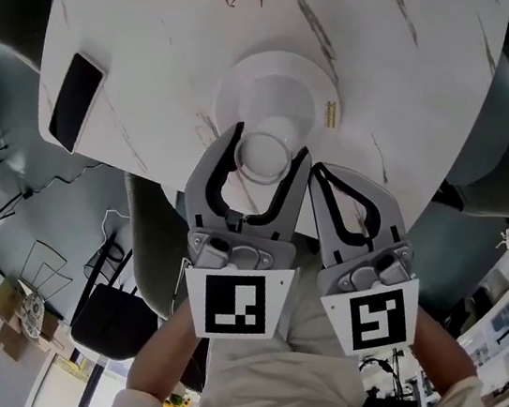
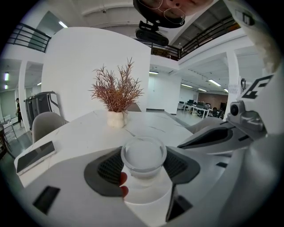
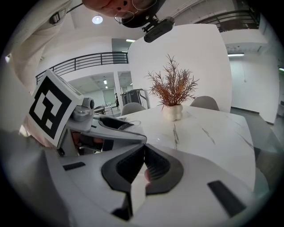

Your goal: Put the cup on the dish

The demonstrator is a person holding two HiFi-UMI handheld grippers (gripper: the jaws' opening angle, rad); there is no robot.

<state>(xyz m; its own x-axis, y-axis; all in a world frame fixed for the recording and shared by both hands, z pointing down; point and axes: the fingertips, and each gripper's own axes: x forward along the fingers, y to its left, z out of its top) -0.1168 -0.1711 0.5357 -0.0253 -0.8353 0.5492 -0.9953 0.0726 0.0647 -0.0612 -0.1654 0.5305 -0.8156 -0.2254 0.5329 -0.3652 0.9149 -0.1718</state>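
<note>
A small translucent white cup (image 1: pixel 264 155) sits between the jaws of my left gripper (image 1: pixel 267 145), which is shut on it. In the left gripper view the cup (image 2: pixel 143 156) is upright and gripped by both dark pads. The cup is over the near edge of a round white dish (image 1: pixel 244 81), whose rim (image 2: pixel 148 197) shows just beneath it; I cannot tell whether they touch. My right gripper (image 1: pixel 321 174) lies close to the right of the left one. Its jaws (image 3: pixel 144 166) are shut with nothing between them.
The round white marble table (image 1: pixel 416 70) carries a black phone (image 1: pixel 76 100) at the left and a dried red plant in a white pot (image 2: pixel 116 99) at the far side. Grey chairs (image 1: pixel 150 239) stand around the table's near edge.
</note>
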